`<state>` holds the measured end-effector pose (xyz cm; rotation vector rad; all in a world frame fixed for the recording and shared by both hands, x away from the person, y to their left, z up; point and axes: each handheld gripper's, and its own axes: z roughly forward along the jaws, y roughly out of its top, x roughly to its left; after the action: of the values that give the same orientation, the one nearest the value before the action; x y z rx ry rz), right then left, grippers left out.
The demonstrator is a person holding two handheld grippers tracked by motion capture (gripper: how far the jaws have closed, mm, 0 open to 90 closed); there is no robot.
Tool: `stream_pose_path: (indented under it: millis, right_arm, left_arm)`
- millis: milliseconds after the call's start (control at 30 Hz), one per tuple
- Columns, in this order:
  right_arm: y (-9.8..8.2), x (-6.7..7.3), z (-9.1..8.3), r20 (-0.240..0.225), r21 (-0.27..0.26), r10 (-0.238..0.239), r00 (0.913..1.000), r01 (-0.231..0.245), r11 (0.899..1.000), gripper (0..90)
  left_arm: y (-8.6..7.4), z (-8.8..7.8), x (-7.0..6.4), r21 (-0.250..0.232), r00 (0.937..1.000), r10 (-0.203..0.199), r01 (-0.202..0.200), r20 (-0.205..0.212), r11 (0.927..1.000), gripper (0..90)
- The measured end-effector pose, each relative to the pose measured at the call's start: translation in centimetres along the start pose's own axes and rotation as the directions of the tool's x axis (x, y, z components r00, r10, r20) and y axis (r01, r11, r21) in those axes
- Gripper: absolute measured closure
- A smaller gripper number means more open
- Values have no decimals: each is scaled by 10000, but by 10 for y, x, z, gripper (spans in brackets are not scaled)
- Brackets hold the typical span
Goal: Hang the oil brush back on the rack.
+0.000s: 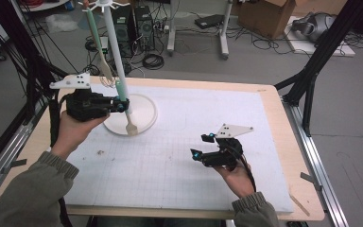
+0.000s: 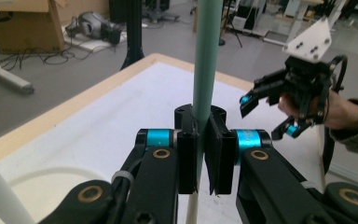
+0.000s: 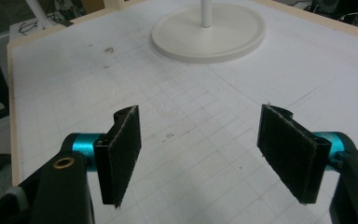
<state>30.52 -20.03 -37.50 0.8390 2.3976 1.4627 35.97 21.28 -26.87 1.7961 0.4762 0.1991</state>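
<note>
One green-handled spatula (image 1: 123, 101) stands near-upright beside the rack pole (image 1: 115, 52), clamped mid-handle in the left hand-held gripper (image 1: 119, 105), hook straight above; right hand-held gripper (image 1: 202, 145), gaping, empty, farther off.

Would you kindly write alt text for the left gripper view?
The left gripper is shut on the upright green handle of a utensil above a white mat. Farther right, a hand holds the open right gripper.
</note>
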Motion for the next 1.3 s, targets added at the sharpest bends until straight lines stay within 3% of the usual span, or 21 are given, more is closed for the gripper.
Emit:
stream_pose_path:
  millis: [667,1300]
  right_arm:
    - [-1,-5,-2,95,-126,62,9999,-61,9999,278]
    - [-6,-14,-9,266,-219,269,9993,-263,9994,269]
  left_arm:
    - [47,-23,19,-293,10000,69,-70,-60,9995,834]
    - [91,-25,31,-171,9994,355,-355,37,9992,834]
